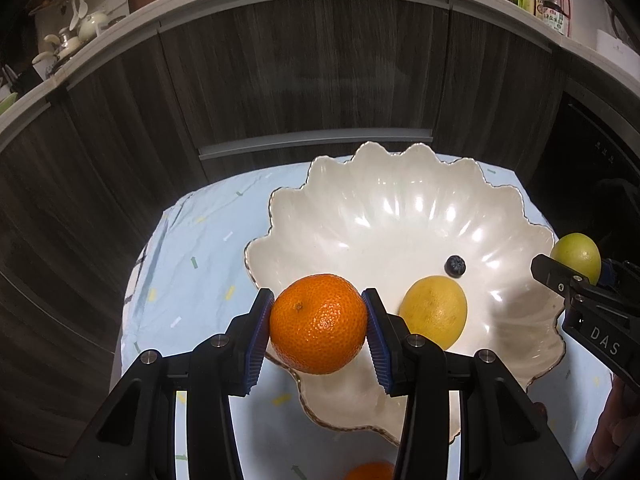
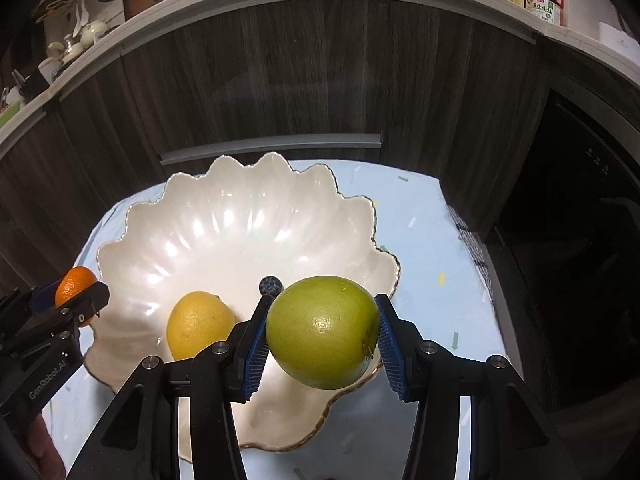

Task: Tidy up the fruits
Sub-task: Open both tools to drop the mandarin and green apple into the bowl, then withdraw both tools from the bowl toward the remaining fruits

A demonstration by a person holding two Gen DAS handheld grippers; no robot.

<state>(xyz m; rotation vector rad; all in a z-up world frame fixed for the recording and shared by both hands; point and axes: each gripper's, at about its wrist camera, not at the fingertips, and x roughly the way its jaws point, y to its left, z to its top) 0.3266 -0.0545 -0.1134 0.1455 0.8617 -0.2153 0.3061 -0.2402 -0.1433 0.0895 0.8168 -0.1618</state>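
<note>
Claw-held orange [image 1: 319, 323]; bowl [image 1: 384, 184] holds lemon [image 1: 434, 312].

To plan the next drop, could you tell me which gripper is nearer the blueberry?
Right, probably. The right gripper, holding the green fruit, sits just in front of the blueberry; the left gripper, holding the orange, is farther off, beyond the lemon.

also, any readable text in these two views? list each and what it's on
"DAS": white letters on the right gripper body, left wrist view; the word may be cut off.
"GenRobot.AI": white letters on the left gripper body, right wrist view.
Sauce bottle on the counter: red-and-white label with printed characters, too small to read.
Dark appliance at right: small white markings, too blurred to read.
</note>
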